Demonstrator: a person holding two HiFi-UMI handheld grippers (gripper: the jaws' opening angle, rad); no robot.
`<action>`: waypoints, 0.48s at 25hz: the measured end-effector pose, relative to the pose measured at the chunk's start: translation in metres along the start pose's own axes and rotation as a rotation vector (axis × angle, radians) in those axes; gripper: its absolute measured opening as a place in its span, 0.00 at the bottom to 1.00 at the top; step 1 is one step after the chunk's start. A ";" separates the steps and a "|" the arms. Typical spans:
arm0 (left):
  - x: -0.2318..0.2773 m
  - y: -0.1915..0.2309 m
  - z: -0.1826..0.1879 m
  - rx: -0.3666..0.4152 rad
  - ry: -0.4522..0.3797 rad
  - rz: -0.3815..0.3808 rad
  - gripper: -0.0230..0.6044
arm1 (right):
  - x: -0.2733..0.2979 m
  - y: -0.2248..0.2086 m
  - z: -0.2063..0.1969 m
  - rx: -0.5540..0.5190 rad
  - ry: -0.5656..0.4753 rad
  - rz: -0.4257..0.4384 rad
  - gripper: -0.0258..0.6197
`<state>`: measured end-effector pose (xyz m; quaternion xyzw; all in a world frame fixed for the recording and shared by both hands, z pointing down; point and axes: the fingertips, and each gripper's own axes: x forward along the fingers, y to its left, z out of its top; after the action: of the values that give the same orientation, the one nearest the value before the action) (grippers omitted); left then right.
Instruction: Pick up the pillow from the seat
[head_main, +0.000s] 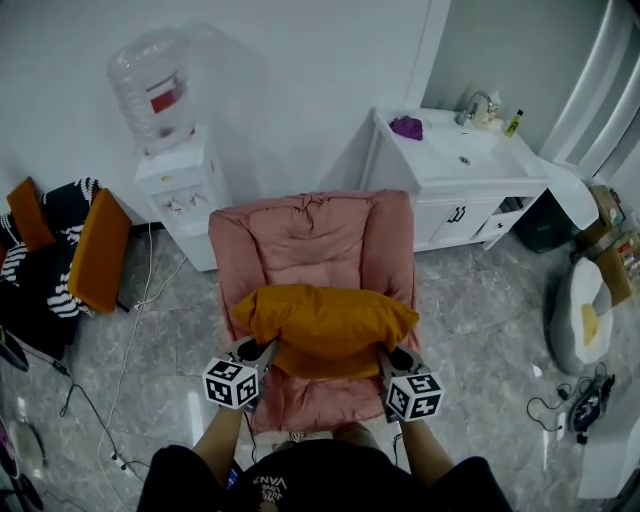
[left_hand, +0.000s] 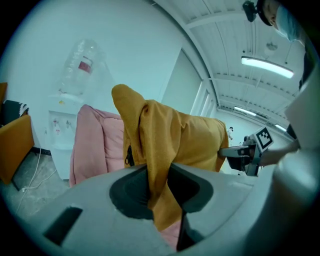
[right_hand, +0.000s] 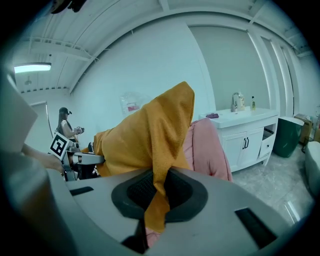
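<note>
A mustard-yellow pillow (head_main: 330, 322) hangs in the air just above the seat of a pink padded armchair (head_main: 310, 238). My left gripper (head_main: 262, 356) is shut on the pillow's left corner, and the yellow fabric (left_hand: 159, 165) is pinched between its jaws. My right gripper (head_main: 386, 362) is shut on the right corner, with a fold of the pillow (right_hand: 159, 155) caught between its jaws. In the left gripper view the pillow stretches across to the right gripper (left_hand: 235, 152). In the right gripper view the left gripper (right_hand: 80, 159) shows at the pillow's far end.
A white water dispenser (head_main: 178, 195) with a bottle stands left of the chair. A white sink cabinet (head_main: 455, 185) stands to its right. An orange cushion and striped cloth (head_main: 70, 250) lie at the far left. Cables (head_main: 130, 330) trail over the grey floor.
</note>
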<state>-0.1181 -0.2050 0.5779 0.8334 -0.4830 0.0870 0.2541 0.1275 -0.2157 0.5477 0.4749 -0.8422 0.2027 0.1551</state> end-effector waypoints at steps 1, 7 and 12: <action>-0.003 -0.002 0.004 0.008 -0.008 -0.006 0.19 | -0.004 0.002 0.003 0.003 -0.011 -0.003 0.10; -0.017 -0.018 0.031 0.056 -0.056 -0.053 0.18 | -0.033 0.012 0.019 0.016 -0.082 -0.026 0.10; -0.026 -0.036 0.061 0.088 -0.121 -0.090 0.18 | -0.061 0.016 0.042 0.026 -0.171 -0.055 0.10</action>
<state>-0.1070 -0.2015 0.5031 0.8684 -0.4552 0.0460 0.1911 0.1416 -0.1837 0.4805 0.5151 -0.8364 0.1681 0.0821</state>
